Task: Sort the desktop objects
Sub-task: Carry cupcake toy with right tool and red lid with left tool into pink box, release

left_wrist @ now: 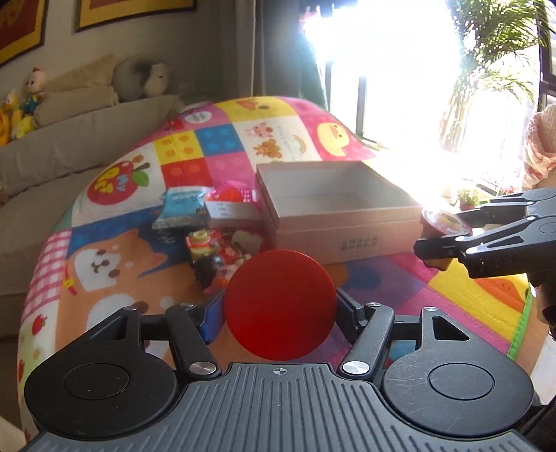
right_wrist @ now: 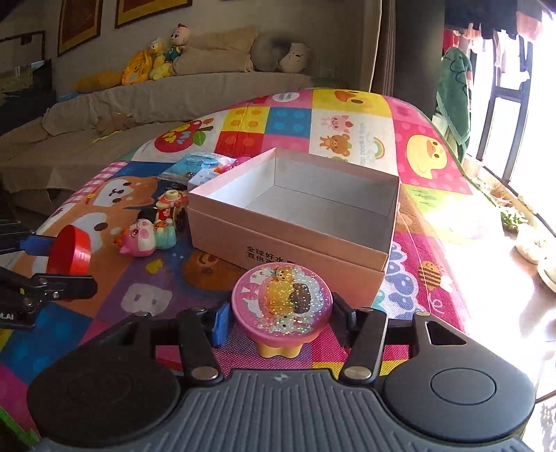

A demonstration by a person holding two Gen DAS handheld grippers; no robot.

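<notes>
Cartoon-patterned surface bore an open cardboard box; left tool clamped a red round lid, right tool a glittery pink round toy.

A home living room: sofa with plush toys, framed pictures, cartoon play mat

Window glare washes out the box's far right corner and the view outside. The red disc hides the left gripper's fingertips and part of the small toys behind it. Print on the blue packet is too small to read
</notes>
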